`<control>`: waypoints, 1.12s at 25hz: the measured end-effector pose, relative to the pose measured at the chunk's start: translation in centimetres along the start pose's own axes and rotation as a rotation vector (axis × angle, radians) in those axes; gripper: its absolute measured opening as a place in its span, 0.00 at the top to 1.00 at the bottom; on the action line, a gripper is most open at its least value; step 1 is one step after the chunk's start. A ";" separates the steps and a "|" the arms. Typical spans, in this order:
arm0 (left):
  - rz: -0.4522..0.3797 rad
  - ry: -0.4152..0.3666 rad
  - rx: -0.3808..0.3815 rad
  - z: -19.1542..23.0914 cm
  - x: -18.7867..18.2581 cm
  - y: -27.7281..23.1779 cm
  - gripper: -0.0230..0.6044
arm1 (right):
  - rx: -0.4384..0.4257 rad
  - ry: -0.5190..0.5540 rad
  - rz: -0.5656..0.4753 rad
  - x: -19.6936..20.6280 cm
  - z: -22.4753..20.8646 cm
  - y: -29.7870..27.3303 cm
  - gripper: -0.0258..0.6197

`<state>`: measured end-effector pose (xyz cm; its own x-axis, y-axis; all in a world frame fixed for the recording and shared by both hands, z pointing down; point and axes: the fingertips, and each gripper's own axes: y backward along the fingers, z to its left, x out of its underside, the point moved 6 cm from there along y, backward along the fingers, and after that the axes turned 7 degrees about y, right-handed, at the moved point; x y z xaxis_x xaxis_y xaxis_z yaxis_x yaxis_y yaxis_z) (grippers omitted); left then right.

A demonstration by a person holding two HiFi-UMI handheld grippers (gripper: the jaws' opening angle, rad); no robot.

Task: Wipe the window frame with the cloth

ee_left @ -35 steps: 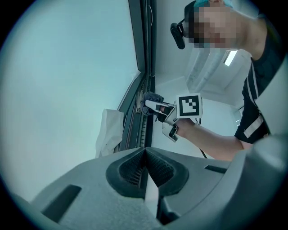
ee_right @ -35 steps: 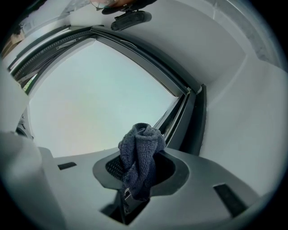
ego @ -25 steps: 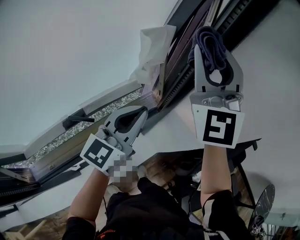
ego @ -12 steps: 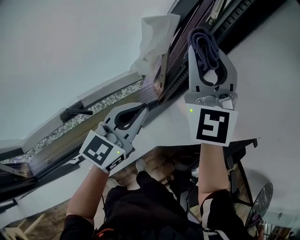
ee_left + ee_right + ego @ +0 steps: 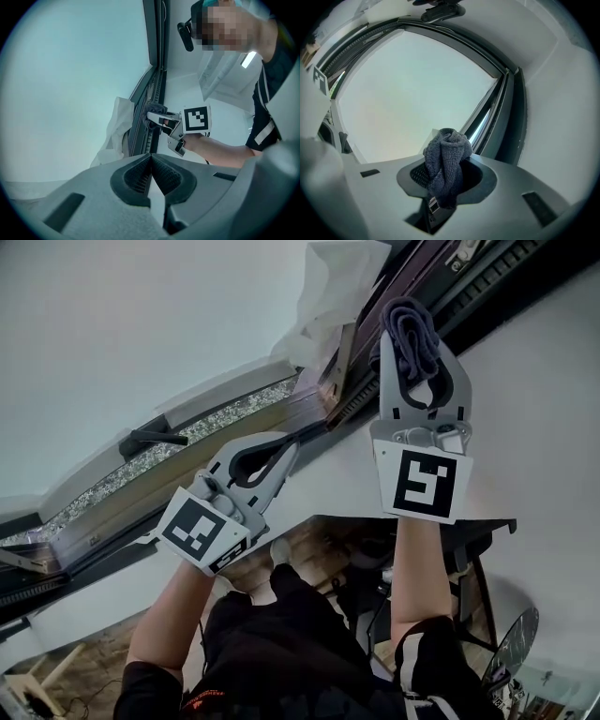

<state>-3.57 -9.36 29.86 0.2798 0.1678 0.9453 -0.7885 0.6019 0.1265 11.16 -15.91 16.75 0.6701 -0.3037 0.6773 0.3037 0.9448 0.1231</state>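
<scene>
The right claw [image 5: 419,345] is raised high, its jaws pinching a bunched dark grey cloth [image 5: 410,322]. The top of the cloth sits right up against the dark window frame [image 5: 354,401], just beside a crumpled white sheet [image 5: 323,296] that hangs at the edge of the glass. The left claw [image 5: 287,450] is lower and off to the left, jaws pressed together with nothing between them, its tip near the frame and apart from the cloth.

Dark window frame [image 5: 506,277] w/ crumpled white sheet [image 5: 328,296] tucked at corner.
</scene>
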 end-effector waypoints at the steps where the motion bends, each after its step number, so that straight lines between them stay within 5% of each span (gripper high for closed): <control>1: 0.003 0.003 -0.004 0.1 0.2 0.1 0.93 | -0.006 -0.004 0.008 0.4 0.4 0.0 0.80; 28: 0.073 0.073 -0.056 1.1 5.8 1.3 0.93 | -0.113 0.029 0.189 8.8 8.8 1.0 0.80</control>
<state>-3.59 -8.40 35.82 0.2636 0.2675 0.9268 -0.7768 0.6286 0.0395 11.42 -16.54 29.24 0.7409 -0.1274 0.6594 0.2440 0.9658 -0.0876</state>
